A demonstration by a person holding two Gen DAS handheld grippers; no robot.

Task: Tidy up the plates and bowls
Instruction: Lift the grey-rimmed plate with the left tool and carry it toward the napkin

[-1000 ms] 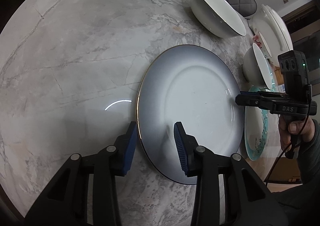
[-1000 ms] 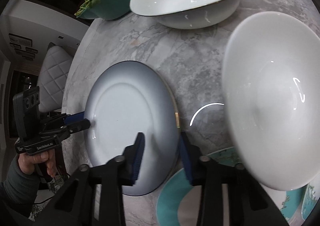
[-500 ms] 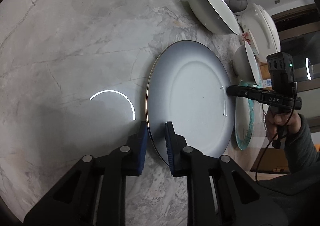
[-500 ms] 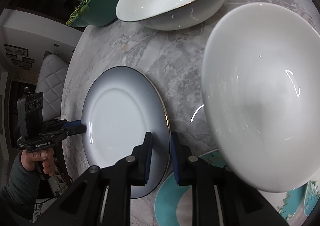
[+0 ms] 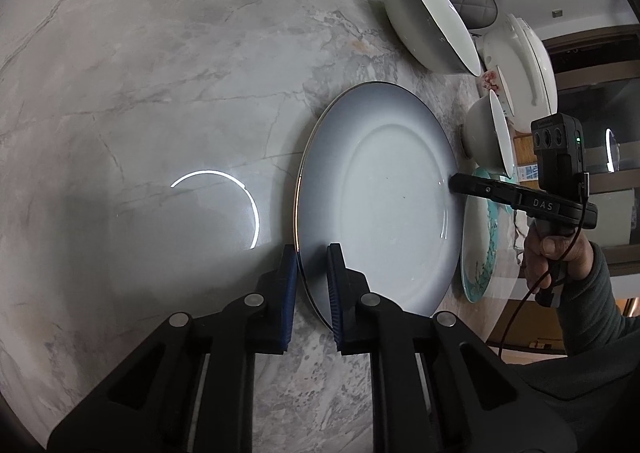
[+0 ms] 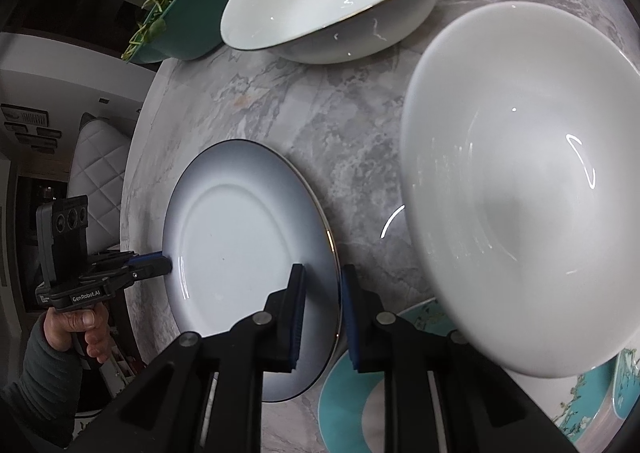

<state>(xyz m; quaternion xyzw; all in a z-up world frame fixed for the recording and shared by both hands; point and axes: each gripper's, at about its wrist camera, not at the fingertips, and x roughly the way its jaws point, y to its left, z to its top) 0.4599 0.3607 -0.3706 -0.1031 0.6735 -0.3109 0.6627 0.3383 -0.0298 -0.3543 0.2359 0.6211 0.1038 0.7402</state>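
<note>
Plate (image 5: 380, 189), frame centre, is clamped by left tongs (image 5: 312, 285) and right tongs (image 6: 322, 313) on opposite rims; uneven lifting could slip it.

Black plastic tongs (image 5: 312, 253), blue ribbed pads (image 6: 298, 317), silver screws, "DAS" lettering, dark grey-green sleeve (image 5: 592, 317)

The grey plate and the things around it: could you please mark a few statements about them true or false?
1. Both claws grip the grey plate. True: the left claw and the right claw are each shut on its rim, on opposite sides.
2. The plate is stacked on a bowl. False: it is over the marble table.
3. The green bowl holds leaves. True.
4. The teal plate is on top of the grey one. False: it lies beside it.
</note>
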